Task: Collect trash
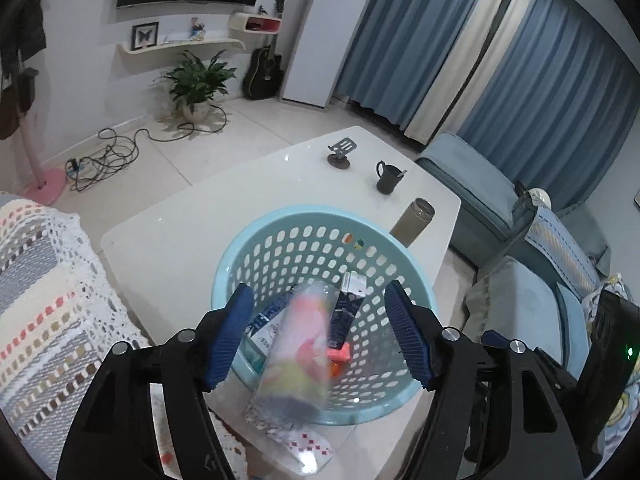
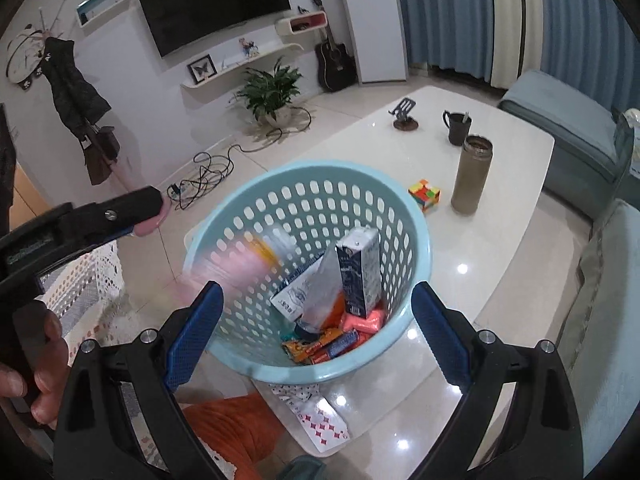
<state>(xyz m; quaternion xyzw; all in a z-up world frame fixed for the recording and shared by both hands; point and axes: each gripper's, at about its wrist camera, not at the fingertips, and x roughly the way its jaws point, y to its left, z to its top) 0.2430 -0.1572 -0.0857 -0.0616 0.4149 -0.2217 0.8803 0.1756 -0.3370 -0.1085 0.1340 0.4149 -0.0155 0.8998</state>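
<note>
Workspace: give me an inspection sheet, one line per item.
Surface: glossy white table, basket near its front edge.
Job's things: light blue basket holding a dark carton, a white box, orange and pink wrappers; a blurred colourful packet in mid-air between the left fingers, over the rim.
Clutter: Rubik's cube, steel flask, dark mug, phone stand, playing cards.
Grippers: left gripper open; right gripper open and empty, above the basket.
Cables: tangled black cables on the floor by the wall.
Surroundings: wall TV, potted plant, guitar, blue curtains, sofa.
</note>
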